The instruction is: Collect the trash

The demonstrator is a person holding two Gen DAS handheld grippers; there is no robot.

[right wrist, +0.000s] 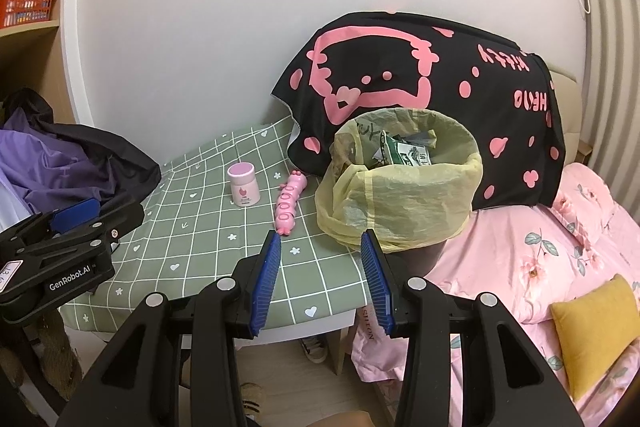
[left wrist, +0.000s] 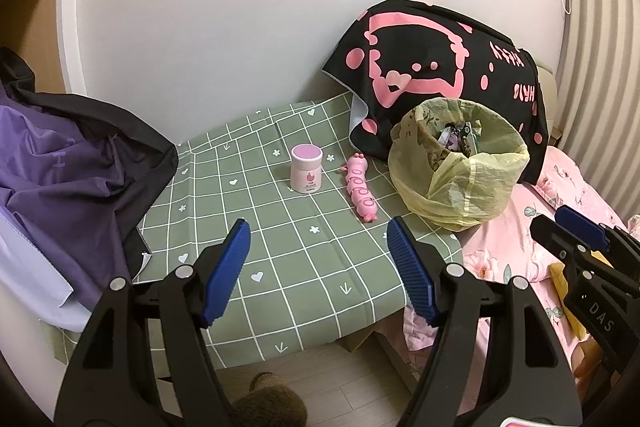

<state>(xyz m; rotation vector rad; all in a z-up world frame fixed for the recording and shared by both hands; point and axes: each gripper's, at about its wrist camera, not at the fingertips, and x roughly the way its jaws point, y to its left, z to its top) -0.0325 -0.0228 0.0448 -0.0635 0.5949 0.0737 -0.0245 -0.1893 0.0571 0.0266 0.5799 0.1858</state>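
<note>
A bin lined with a yellow plastic bag (left wrist: 460, 171) (right wrist: 404, 191) stands at the right end of the green checked table (left wrist: 280, 267) (right wrist: 208, 235); crumpled wrappers (right wrist: 404, 151) fill it. My left gripper (left wrist: 318, 263) is open and empty, held above the table's front edge. It also shows from the side in the right wrist view (right wrist: 76, 223). My right gripper (right wrist: 320, 271) is open and empty, just in front of the bin. Its tip shows in the left wrist view (left wrist: 576, 227).
A pink jar (left wrist: 306, 169) (right wrist: 244, 185) and a pink caterpillar toy (left wrist: 362, 189) (right wrist: 290, 201) lie on the table. A black and pink cloth (left wrist: 440, 67) covers something behind the bin. Purple clothing (left wrist: 60, 167) lies left, a pink bed (right wrist: 560, 267) right.
</note>
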